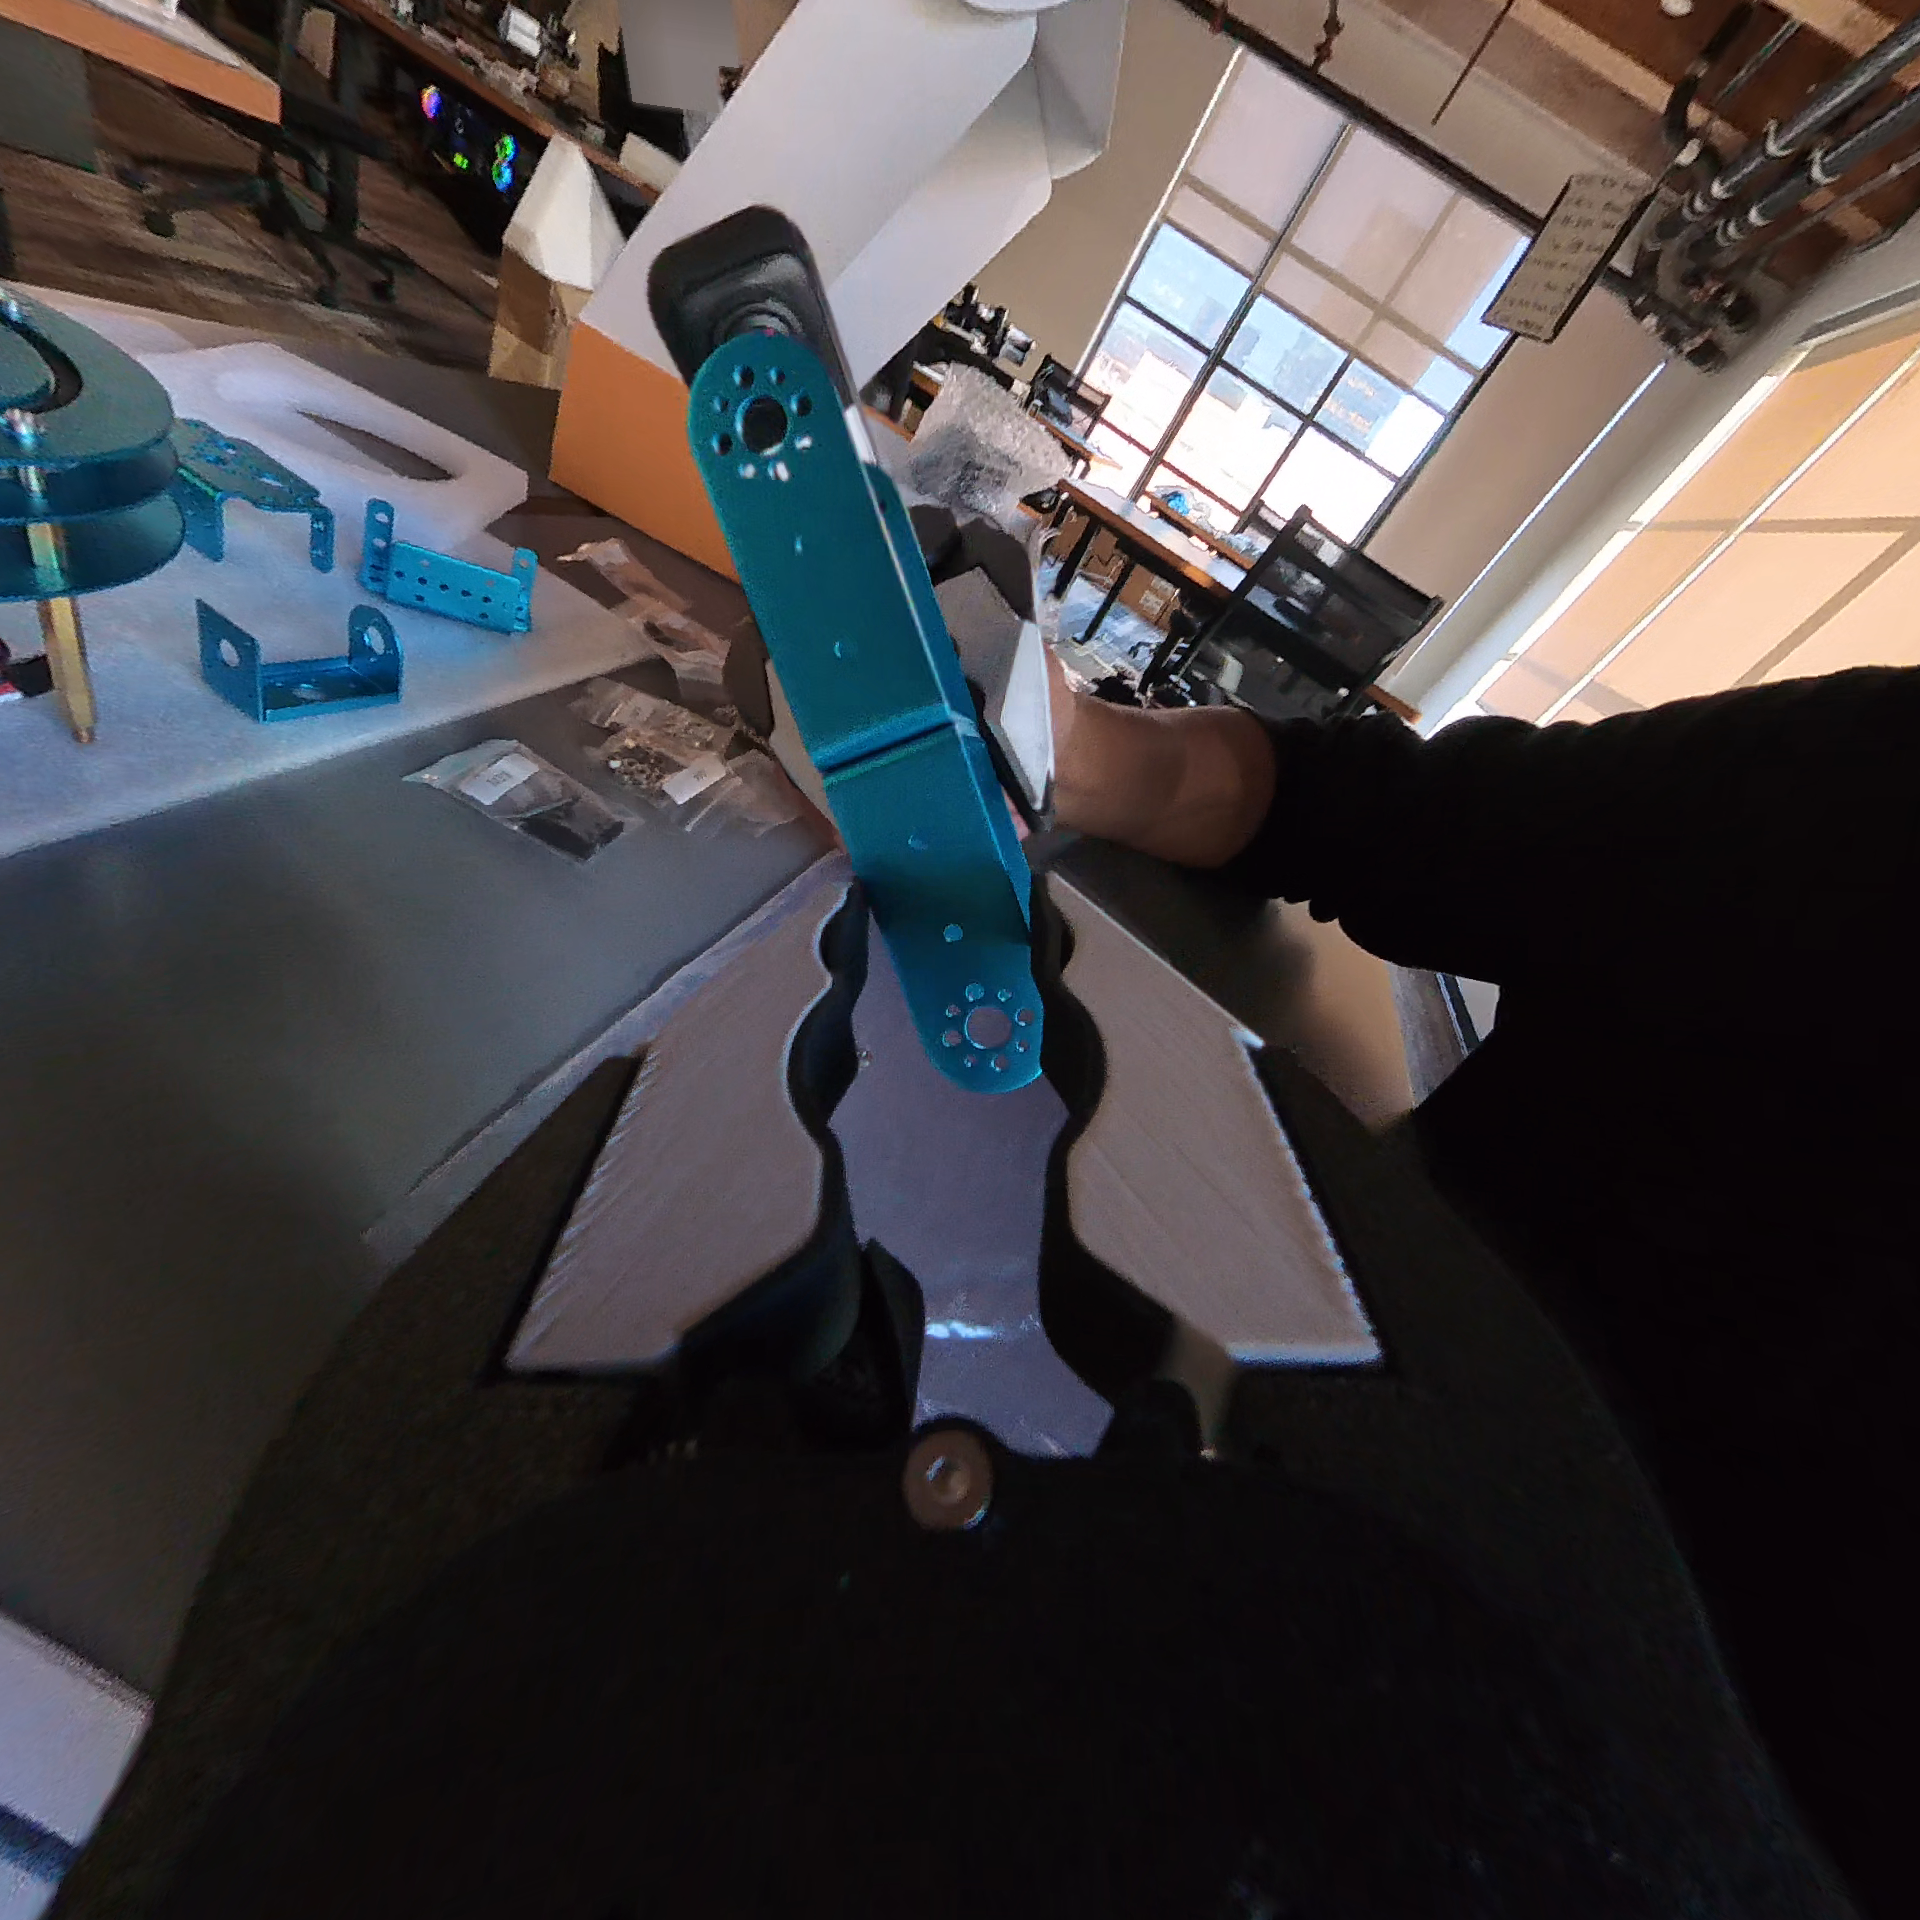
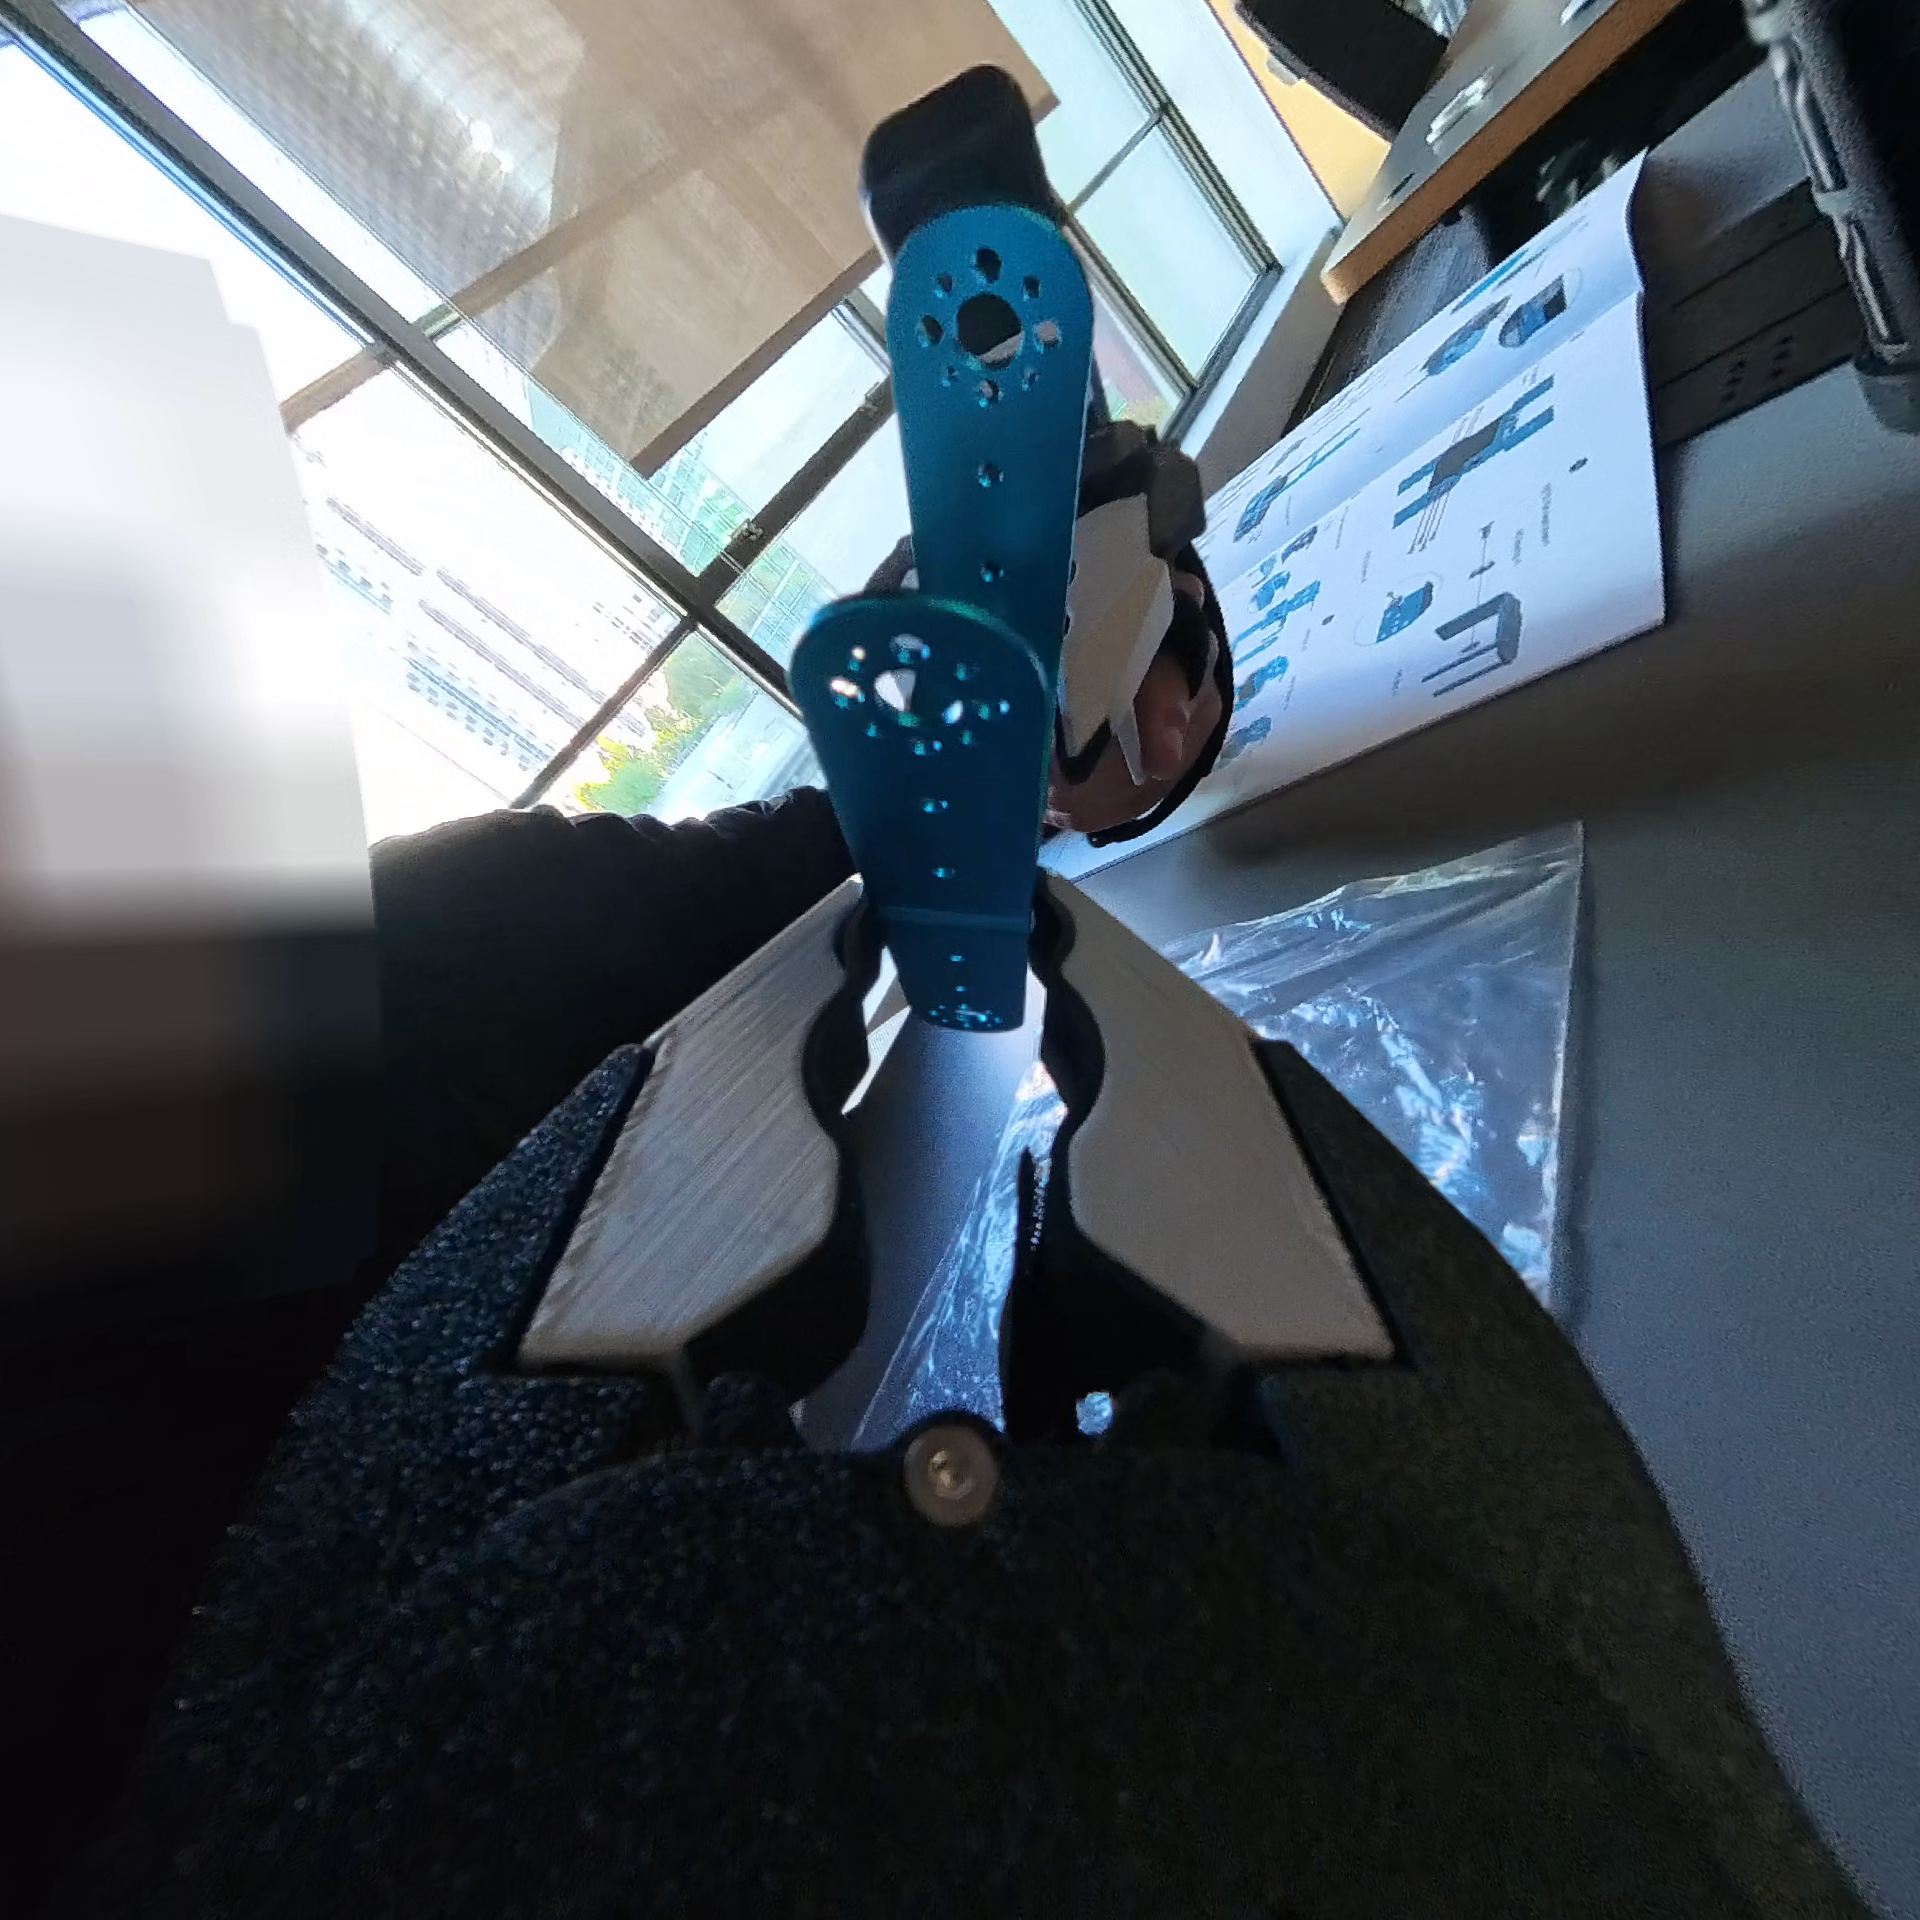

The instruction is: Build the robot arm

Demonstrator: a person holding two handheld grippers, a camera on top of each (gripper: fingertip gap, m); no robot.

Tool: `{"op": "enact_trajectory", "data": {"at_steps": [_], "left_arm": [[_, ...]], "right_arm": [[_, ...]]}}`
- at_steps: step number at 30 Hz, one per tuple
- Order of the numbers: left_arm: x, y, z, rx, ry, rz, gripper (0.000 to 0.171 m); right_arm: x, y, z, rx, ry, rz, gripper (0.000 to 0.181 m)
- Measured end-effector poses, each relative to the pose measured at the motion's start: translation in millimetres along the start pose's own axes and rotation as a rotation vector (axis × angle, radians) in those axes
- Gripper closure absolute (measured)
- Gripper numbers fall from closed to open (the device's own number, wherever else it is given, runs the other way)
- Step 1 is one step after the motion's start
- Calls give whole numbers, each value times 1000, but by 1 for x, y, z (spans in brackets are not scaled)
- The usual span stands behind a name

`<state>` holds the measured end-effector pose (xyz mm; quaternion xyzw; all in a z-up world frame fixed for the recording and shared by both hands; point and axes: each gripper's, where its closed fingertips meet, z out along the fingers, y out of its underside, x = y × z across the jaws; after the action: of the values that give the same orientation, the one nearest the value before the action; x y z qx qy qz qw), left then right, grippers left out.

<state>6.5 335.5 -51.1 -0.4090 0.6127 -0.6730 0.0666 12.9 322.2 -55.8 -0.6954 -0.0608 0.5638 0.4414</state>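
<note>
My left gripper (image 1: 945,914) is shut on the lower end of a long blue perforated metal bracket (image 1: 873,665), which is held up off the grey table (image 1: 312,987). The bracket rises away to the right gripper's white fingers (image 1: 1023,717), held by a hand (image 1: 1153,769) in a black sleeve. My right gripper (image 2: 951,914) is shut on the bent base of a blue bracket (image 2: 935,790). A second long blue plate (image 2: 987,447) rises behind it toward the left gripper (image 2: 1117,623). I cannot tell whether the blue parts are one piece or two.
A white foam sheet (image 1: 312,416) at the left carries loose blue brackets (image 1: 447,582) (image 1: 301,675) and a blue disc assembly (image 1: 62,468) on brass posts. Small bags of hardware (image 1: 540,800) lie nearby. An open illustrated booklet (image 2: 1455,499) and a clear plastic bag (image 2: 1403,1039) lie at the right. The grippers are tip to tip, or close to it.
</note>
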Motion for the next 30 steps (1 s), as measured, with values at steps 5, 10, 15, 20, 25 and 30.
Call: {"op": "enact_trajectory", "data": {"at_steps": [5, 10, 15, 20, 25, 30], "left_arm": [[-6, 7, 0, -20, -48, -63, 145], [-5, 13, -2, -23, -36, -194, 146], [-5, 16, -9, -82, -54, -168, 146], [-4, 19, -14, -112, -24, -182, 146], [-4, 20, -17, -77, 29, -261, 146], [-7, 22, -19, -122, 9, -266, 147]], "right_arm": [[8, 1, -2, 7, 35, 22, 151], [18, 5, -5, -14, 94, 23, 154], [24, 13, -1, -65, 140, 15, 150], [24, 17, 4, -100, 151, -13, 153], [23, 24, 11, -152, 149, -42, 147], [35, 33, 15, -223, 250, -109, 145]]}}
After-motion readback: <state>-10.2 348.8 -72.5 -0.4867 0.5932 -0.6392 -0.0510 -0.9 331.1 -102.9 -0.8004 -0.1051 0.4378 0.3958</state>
